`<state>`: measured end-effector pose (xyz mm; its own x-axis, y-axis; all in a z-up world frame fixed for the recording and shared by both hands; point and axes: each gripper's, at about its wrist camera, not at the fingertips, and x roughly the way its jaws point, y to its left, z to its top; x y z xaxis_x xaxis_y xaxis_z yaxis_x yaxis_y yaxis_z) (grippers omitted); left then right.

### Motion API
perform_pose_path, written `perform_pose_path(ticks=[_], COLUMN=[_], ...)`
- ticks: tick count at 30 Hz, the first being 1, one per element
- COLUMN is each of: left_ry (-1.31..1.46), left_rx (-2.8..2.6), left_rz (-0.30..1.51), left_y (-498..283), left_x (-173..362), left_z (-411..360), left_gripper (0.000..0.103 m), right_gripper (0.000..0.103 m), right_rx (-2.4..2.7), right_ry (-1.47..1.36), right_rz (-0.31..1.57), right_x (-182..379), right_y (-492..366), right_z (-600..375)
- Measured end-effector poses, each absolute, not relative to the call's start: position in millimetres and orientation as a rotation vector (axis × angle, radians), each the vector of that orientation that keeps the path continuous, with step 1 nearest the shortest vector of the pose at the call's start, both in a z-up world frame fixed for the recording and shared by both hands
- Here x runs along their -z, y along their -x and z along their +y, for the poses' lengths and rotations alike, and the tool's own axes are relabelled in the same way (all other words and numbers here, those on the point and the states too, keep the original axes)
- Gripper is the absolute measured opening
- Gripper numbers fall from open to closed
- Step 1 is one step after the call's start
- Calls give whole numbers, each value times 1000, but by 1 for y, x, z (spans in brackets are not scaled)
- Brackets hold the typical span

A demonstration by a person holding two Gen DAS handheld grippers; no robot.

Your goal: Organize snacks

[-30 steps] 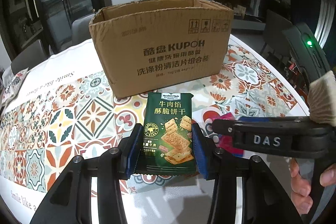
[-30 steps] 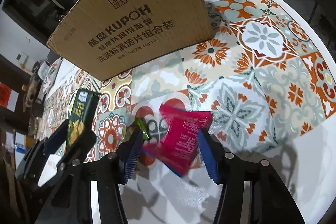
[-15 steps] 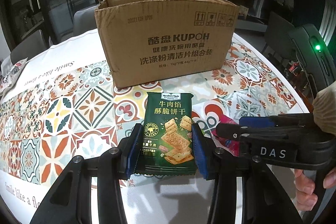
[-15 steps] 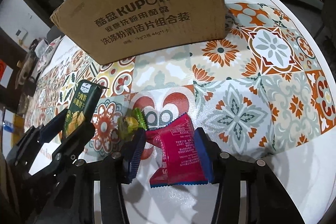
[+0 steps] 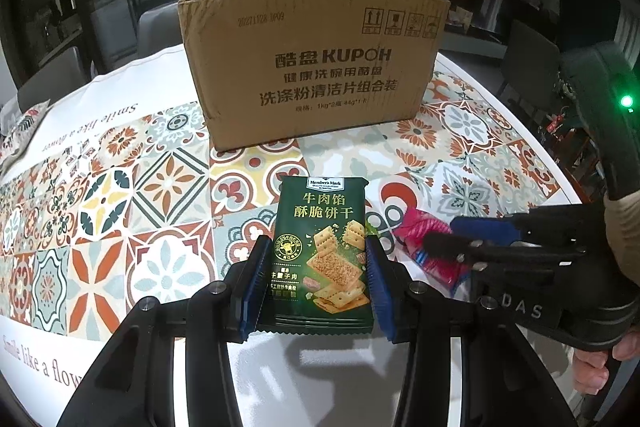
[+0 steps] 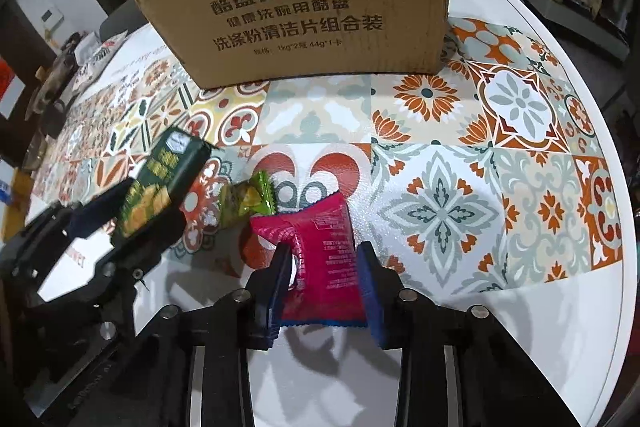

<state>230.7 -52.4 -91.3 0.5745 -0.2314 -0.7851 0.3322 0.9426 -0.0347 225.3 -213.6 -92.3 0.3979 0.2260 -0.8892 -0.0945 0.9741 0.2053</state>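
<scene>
The open cardboard box (image 5: 312, 67) stands on the tiled surface (image 6: 440, 187). The left hand-held gripper (image 5: 316, 283) clamps the green cracker packet (image 5: 324, 251); the right hand-held gripper (image 6: 324, 283) pinches the pink snack pouch (image 6: 320, 255), whose slick film could slip. The green candy (image 6: 248, 201) nearby risks being knocked aside.

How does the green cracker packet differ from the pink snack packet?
The green cracker packet is dark green with pictured crackers, while the pink snack packet is magenta with small print. The green one sits in the left tongs, the pink in the right tongs. Both are clamped by their side edges.
</scene>
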Motion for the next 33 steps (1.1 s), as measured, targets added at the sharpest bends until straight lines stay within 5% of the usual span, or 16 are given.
perform_pose_path(ticks=[6, 25, 33], left_ry=[-117, -104, -97], left_rx=[338, 323, 314], left_rz=[894, 920, 919], left_y=[-228, -230, -229], left_x=[88, 95, 93], left_z=[-54, -50, -47], left_gripper=[45, 45, 45], right_gripper=[19, 38, 31], right_rx=[-211, -232, -226], right_ry=[-120, -67, -49], right_rz=[1127, 1199, 1176], right_x=[88, 106, 102], right_y=[-223, -246, -247], right_z=[-215, -198, -194])
